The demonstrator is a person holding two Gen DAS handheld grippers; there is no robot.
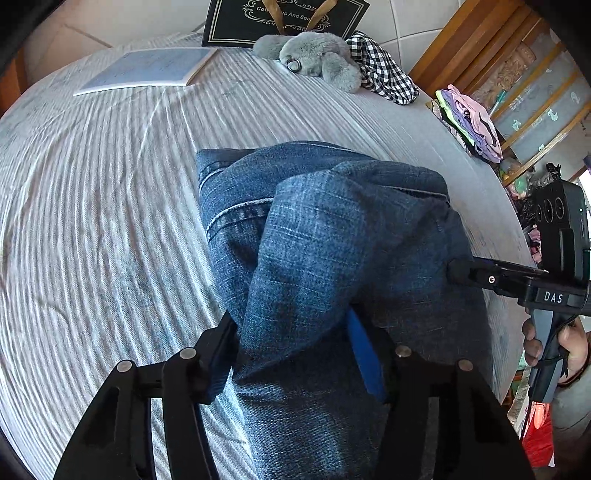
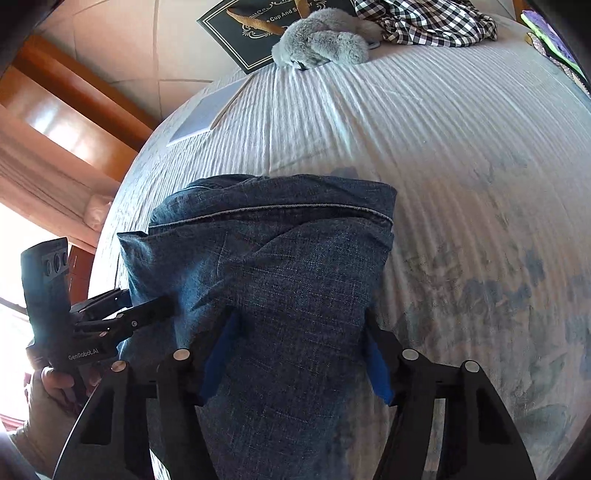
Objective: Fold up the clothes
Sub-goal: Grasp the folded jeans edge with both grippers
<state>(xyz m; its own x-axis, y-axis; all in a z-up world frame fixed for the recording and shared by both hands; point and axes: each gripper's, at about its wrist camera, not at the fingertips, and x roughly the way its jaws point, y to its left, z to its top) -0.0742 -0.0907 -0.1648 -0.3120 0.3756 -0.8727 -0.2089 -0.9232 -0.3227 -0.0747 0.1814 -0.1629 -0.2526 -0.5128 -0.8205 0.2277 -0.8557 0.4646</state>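
Left wrist view shows your left gripper [image 1: 295, 354] and right gripper [image 2: 299, 354] each clamped on the jeans [image 1: 314, 229] mid-bed [image 1: 92, 203], open sheet left, bed edge right.

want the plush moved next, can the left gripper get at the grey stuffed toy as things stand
Probably not yet: the left gripper is shut on the jeans, and the grey stuffed toy lies across the bed; only bare sheet lies between.

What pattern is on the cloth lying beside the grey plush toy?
Black-and-white check on the cloth, clearest in the right wrist view, next to the plush toy.
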